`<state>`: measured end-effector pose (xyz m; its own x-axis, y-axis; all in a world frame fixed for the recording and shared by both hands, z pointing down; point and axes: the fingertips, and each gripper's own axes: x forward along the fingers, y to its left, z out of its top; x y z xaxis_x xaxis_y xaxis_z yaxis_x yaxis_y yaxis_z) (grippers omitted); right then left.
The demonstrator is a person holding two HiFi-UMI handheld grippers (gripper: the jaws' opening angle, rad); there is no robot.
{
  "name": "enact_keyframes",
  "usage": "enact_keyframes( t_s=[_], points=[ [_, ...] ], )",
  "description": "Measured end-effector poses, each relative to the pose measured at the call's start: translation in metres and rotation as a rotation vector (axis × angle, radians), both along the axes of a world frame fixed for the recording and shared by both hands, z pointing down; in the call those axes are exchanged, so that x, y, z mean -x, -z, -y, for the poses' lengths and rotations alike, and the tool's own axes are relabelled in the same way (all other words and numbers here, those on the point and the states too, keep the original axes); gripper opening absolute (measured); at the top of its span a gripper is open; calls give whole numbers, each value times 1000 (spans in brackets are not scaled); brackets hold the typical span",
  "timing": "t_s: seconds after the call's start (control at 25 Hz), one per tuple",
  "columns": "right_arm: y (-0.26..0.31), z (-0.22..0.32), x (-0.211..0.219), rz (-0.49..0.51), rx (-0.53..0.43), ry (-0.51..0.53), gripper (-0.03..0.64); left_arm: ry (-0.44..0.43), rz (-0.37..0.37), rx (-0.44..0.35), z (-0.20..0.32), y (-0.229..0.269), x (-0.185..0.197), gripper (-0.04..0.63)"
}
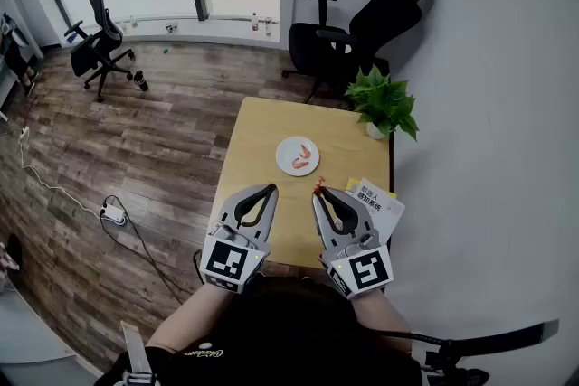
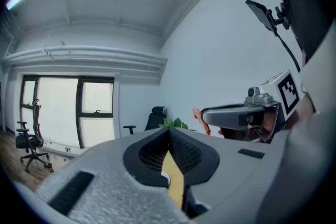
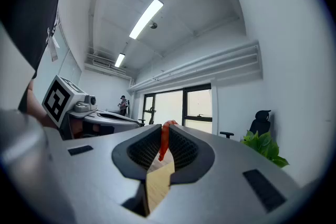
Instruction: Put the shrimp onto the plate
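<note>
A small round white plate (image 1: 298, 155) sits in the middle of the wooden table (image 1: 262, 136), with two pink shrimp (image 1: 305, 155) on it. My right gripper (image 1: 319, 192) hovers over the table's near right part, shut on an orange shrimp (image 3: 164, 140) that hangs between its fingertips. That same shrimp (image 2: 198, 115) shows at the right gripper's tip in the left gripper view. My left gripper (image 1: 270, 190) is held beside it on the left, its jaws shut with nothing between them (image 2: 169, 132).
A potted green plant (image 1: 384, 104) stands at the table's far right corner. A yellow-and-white booklet (image 1: 378, 199) lies at the right edge by my right gripper. A black office chair (image 1: 353, 36) stands behind the table, another (image 1: 98, 45) near the windows. A cable and power strip (image 1: 113, 212) lie on the wooden floor.
</note>
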<state>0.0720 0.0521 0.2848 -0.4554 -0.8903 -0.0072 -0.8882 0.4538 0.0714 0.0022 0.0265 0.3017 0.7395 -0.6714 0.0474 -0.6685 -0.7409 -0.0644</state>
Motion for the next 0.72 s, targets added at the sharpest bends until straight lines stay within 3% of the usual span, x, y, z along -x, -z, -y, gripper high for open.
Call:
enact_keyframes(
  t_s=[0.72],
  points=[
    [-4,13,-5,-8,9,3,44,-1,-19,26,14,-5,-5,2]
  ],
)
